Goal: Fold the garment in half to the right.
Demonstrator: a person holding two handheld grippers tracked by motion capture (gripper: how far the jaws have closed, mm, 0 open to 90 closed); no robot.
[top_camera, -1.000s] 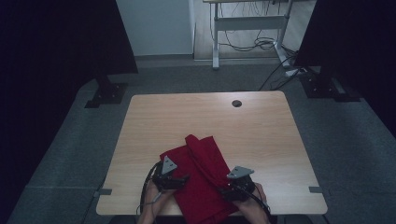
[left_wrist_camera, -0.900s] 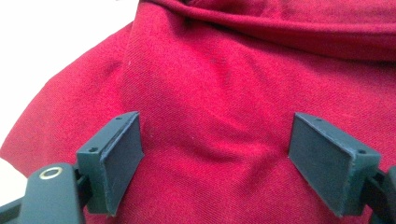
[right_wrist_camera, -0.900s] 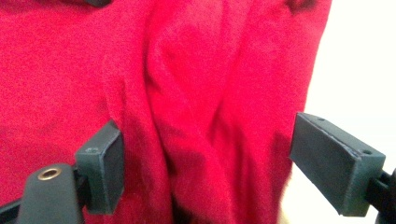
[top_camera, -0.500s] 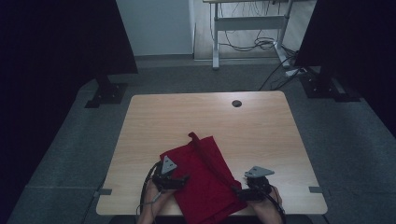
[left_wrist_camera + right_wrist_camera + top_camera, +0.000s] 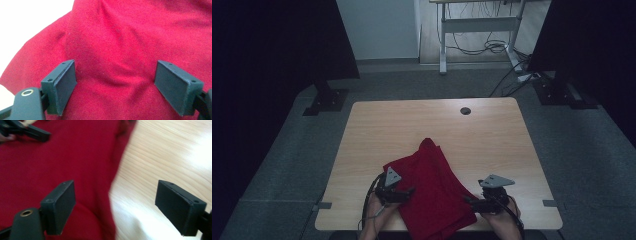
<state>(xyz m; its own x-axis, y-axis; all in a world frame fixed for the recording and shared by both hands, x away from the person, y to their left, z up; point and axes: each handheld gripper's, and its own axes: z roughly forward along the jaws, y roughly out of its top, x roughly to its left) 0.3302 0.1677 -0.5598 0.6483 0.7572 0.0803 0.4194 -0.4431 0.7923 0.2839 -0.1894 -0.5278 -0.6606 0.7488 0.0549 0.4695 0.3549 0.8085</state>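
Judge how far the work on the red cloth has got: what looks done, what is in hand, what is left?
Done: red cloth lies bunched at the table's near edge. In hand: left gripper open over it, right gripper open at its edge. Left: any grasp; neither holds cloth.

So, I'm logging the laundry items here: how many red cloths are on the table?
1. A single red cloth lies bunched at the near edge of the table, between the left gripper and the right gripper. Folds could hide a second layer, but it looks like one piece.
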